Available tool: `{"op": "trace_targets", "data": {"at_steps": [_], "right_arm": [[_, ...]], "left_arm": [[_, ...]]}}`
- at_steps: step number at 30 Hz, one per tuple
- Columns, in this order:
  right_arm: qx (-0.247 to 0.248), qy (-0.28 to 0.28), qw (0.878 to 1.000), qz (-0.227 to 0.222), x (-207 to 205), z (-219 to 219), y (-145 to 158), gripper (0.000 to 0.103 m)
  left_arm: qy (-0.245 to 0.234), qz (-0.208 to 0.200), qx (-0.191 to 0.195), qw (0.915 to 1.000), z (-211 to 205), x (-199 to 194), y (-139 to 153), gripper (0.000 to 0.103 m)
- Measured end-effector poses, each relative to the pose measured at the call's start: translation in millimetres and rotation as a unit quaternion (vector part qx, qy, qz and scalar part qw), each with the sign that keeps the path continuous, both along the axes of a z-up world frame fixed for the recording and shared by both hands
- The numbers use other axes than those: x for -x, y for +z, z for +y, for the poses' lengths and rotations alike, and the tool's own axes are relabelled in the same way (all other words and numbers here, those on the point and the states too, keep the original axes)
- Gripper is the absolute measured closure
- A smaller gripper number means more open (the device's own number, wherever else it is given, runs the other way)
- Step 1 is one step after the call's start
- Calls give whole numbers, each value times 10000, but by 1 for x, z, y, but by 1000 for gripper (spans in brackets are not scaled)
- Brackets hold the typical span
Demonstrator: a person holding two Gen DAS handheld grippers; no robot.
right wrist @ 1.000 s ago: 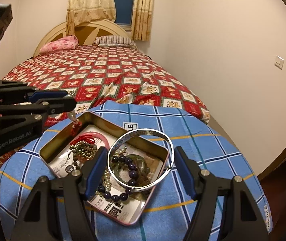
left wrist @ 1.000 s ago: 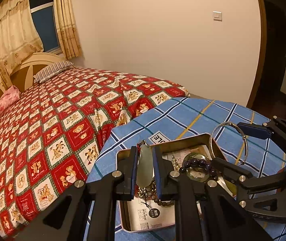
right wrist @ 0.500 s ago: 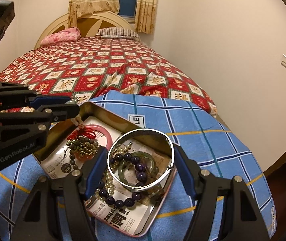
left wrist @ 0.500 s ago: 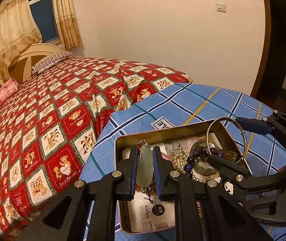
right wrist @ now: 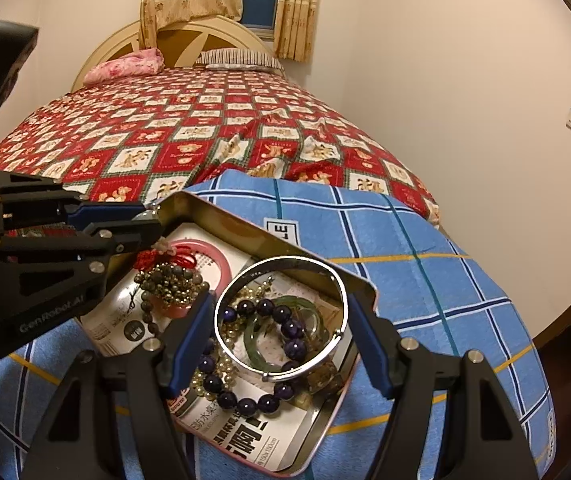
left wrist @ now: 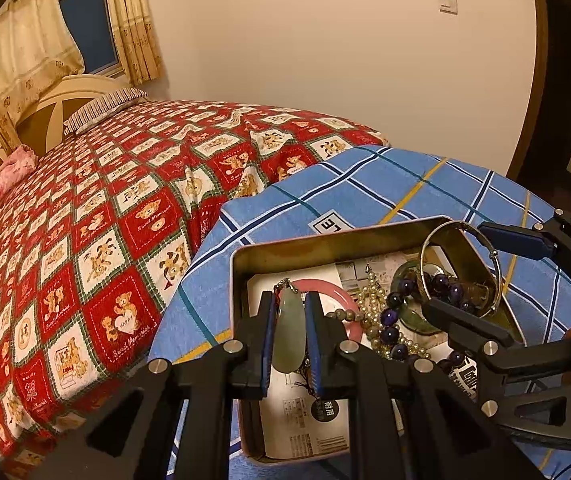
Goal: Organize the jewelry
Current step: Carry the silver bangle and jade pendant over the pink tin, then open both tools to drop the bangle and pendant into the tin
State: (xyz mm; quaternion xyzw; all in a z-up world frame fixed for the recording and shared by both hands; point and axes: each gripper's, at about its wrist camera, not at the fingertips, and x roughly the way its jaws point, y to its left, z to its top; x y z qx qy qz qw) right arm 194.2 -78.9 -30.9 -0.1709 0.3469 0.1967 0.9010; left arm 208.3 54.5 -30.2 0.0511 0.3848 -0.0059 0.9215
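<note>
Jade pendant (left wrist: pixel 288 334) pinched in L gripper (left wrist: pixel 289 344); R gripper (right wrist: pixel 281 330) apparently spans silver bangle (right wrist: pixel 280 318).

The bedspread (right wrist: pixel 189 136) is red with white squares of teddy bears. The cloth (right wrist: pixel 425 280) under the tin (right wrist: pixel 221 220) is blue, checked with navy, white and yellow lines. The pendant (left wrist: pixel 289 332) is pale green, the bangle (right wrist: pixel 281 318) silver, one bead bracelet (right wrist: pixel 253 396) dark purple, one ring (right wrist: pixel 209 254) pink. Gripper pads (right wrist: pixel 189 344) are blue.
</note>
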Motion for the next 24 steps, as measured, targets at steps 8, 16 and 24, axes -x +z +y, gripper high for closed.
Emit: {"op": "trace_targets", "data": {"at_steps": [8,16,24], "right_arm": [[147,39,9996,256,-4,3,-9,32],[149,-43,9999,26,17,-16,2,28],[-216,-349,9990,-196,60,-43,23,24]], "left_arm": [[-18,186,196,9996,2,-1,-3,84],[3,-219,270,9994,1,35,24,66],[285,-644,422,9966,2,88,45,43]]}}
